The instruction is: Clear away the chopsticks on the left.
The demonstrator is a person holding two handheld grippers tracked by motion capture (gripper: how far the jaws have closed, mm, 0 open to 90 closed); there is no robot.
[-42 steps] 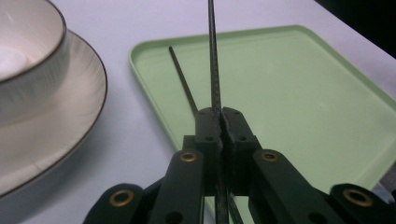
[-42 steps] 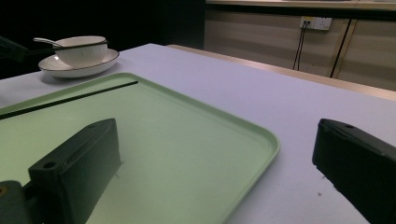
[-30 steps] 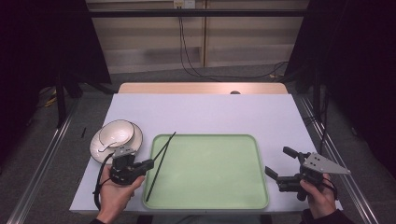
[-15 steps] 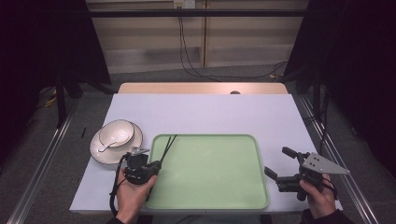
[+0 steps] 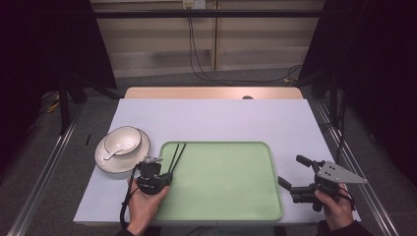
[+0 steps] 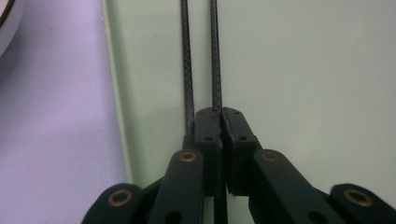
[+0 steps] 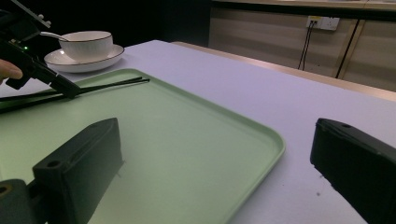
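Chopsticks [image 5: 176, 156] in low left gripper [image 5: 162, 178]

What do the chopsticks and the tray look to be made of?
Chopsticks: black with a fine checkered weave, probably carbon fibre or a print imitating it. Tray: pale green, smooth and matte with a rounded moulded rim, likely plastic.
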